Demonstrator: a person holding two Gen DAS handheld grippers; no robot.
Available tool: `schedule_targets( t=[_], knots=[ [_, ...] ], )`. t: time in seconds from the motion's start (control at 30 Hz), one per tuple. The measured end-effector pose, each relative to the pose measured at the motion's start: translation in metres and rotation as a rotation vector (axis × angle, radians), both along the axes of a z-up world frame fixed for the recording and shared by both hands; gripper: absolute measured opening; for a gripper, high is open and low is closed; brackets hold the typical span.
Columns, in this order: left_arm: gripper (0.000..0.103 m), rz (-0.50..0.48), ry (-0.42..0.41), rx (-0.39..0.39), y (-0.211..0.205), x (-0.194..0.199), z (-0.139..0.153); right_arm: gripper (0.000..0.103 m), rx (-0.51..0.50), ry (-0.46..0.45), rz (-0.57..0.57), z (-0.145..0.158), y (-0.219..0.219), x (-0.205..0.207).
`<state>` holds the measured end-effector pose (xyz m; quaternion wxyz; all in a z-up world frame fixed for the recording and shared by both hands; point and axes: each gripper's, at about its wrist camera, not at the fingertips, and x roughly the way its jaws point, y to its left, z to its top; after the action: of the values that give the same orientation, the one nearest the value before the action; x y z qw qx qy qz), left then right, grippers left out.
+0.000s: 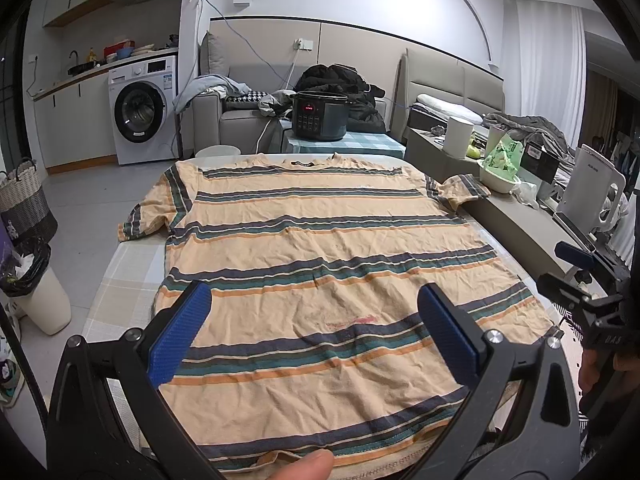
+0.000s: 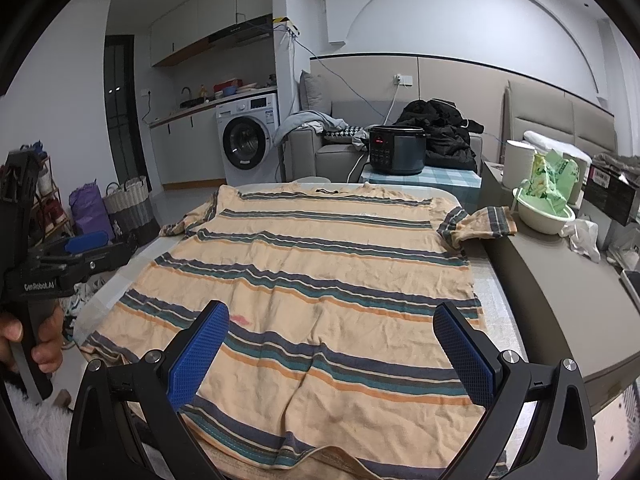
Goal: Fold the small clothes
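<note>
A peach T-shirt with dark, teal and orange stripes [image 1: 320, 248] lies spread flat on the table, collar far, hem near; it also shows in the right wrist view [image 2: 320, 264]. Its right sleeve [image 2: 480, 222] drapes onto the grey side counter. My left gripper [image 1: 314, 316] is open and empty, held above the hem near the shirt's left half. My right gripper [image 2: 332, 338] is open and empty above the hem's right half. Each gripper shows at the edge of the other's view: the right one [image 1: 584, 280], the left one [image 2: 80, 248].
A grey counter [image 2: 560, 300] runs along the table's right side with a white bowl of green packets [image 2: 546, 208] and a paper roll [image 2: 518, 164]. A black rice cooker [image 1: 318, 114] stands beyond the far edge. A bin [image 1: 38, 292] and baskets stand on the floor at left.
</note>
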<state>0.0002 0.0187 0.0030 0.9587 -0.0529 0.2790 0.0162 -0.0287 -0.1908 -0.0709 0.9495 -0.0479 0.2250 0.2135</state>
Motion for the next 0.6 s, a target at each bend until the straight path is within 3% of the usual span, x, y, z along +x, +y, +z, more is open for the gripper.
schedule_targets(
  t=[0.6],
  knots=[
    [0.102, 0.015, 0.016, -0.011, 0.009, 0.010, -0.011, 0.103, 0.019, 0.033, -0.046, -0.011, -0.008, 0.013]
  ],
)
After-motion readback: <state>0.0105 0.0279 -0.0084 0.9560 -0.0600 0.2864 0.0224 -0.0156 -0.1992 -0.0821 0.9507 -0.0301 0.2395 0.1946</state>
